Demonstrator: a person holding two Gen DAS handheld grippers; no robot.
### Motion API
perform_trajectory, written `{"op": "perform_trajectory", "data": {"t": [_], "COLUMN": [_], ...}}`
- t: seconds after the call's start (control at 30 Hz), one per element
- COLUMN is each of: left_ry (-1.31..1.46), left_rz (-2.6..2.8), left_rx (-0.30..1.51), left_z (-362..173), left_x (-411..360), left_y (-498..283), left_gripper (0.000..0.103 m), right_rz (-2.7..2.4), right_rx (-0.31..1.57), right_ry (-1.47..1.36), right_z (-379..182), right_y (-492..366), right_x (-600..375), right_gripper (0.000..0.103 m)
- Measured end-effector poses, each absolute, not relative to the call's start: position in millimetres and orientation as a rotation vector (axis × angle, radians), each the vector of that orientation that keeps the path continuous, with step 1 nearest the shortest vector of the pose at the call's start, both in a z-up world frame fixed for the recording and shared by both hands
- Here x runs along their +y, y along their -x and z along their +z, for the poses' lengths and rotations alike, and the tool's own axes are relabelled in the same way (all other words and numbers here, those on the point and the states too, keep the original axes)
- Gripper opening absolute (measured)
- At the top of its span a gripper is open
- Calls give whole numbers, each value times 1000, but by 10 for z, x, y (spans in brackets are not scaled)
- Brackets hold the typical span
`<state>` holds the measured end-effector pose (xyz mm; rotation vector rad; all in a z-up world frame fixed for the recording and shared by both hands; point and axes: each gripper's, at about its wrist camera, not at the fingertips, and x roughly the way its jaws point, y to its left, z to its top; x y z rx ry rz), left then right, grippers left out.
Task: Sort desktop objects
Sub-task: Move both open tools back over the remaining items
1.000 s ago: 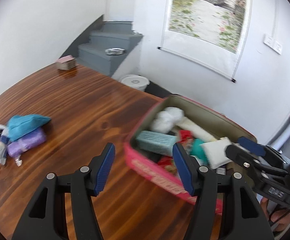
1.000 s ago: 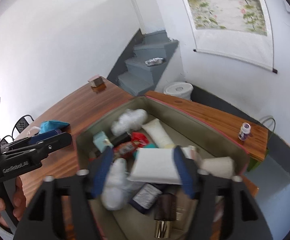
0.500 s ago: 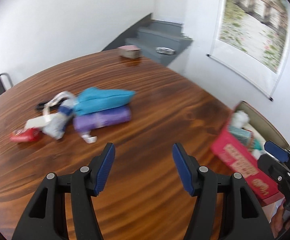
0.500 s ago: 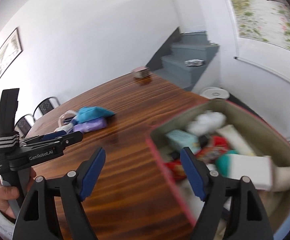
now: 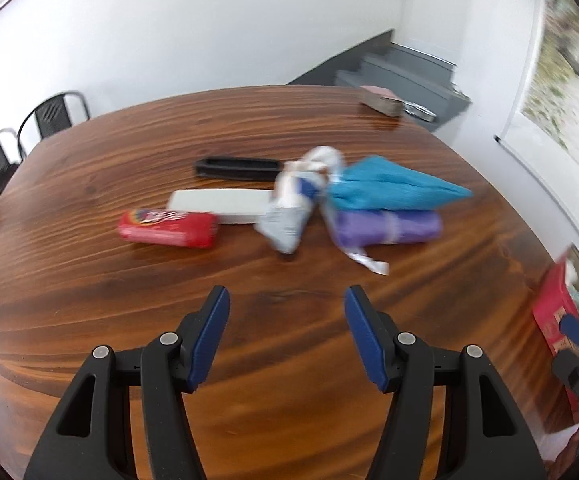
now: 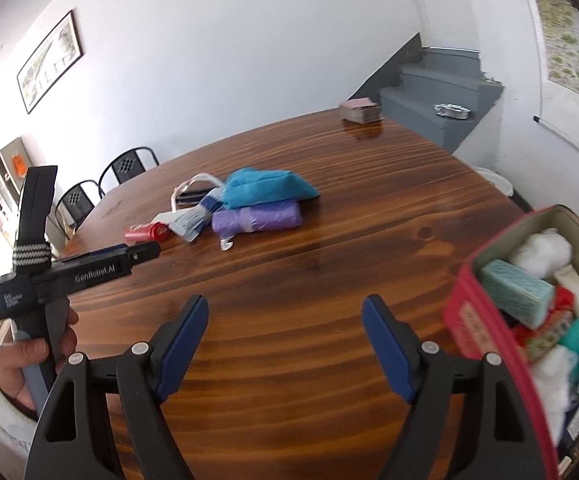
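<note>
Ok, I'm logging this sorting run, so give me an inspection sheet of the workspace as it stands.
Surface: wooden table, glossy.
Job's things: teal pouch, purple roll, red tube, white box, black case and grey-white packet loose together; red box crowded with items.
Clutter: small block at the far edge.
Grippers: left gripper and right gripper open, nothing between them.
Cables: nothing seen.
Surroundings: chairs, grey stairs.

The red box (image 6: pixel 485 320) is running off the right edge; motion blur is smearing the red tube's (image 5: pixel 168 227) label.
</note>
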<state>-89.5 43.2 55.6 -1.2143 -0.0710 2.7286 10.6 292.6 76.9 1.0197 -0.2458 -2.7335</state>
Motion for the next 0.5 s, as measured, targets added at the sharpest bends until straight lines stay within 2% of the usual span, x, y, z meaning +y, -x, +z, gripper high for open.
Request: {"op": "perform_trajectory", "data": {"t": [0.5], "left_ry": [1374], "left_rz": [2832], "left_rx": [-428], "left_z": [341], "left_x": [-346], "left_y": [1470], "left_gripper": [63], "right_rz": [-2638], "right_rx": [-205], "right_ry": [-1102], "right_z": [477], "right_y": [171], "right_x": [2581], "right_gripper": [82]}}
